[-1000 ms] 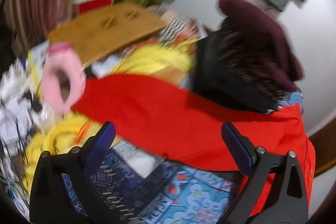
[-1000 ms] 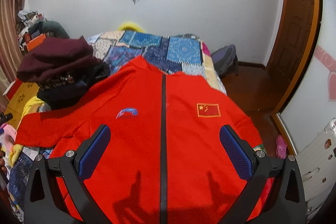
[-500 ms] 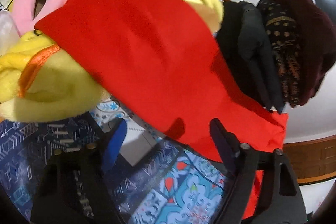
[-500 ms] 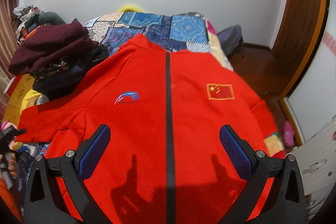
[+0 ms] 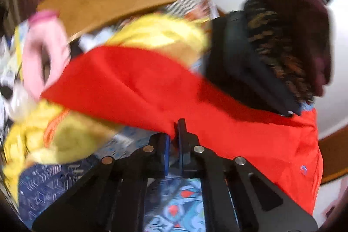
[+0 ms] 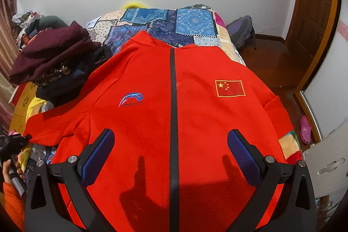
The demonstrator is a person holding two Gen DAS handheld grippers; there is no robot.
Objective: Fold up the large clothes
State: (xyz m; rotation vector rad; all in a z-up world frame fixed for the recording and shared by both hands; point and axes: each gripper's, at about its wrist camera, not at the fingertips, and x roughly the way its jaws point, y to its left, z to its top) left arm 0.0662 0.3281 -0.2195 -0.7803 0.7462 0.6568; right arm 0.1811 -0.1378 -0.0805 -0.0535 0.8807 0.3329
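Your red jacket [image 6: 174, 114] lies front-up and spread flat on the patchwork bed [image 6: 191, 23], zipped shut, collar toward the far wall, so both sleeves are free to be turned in; that layout suits a first fold. There is one jacket, with two chest marks: a blue logo on one side of the zip and a flag patch on the other. Your left gripper [image 5: 174, 140] has its jaws pinched together on the lower edge of the sleeve that runs out from the jacket's side, likely ready to carry it across the body. Your right gripper [image 6: 170, 145] hovers above the jacket's lower front with its jaws wide and nothing between them. Beside the jacket's shoulder sits one pile of dark folded clothes [image 6: 52, 62], topped by a maroon piece.
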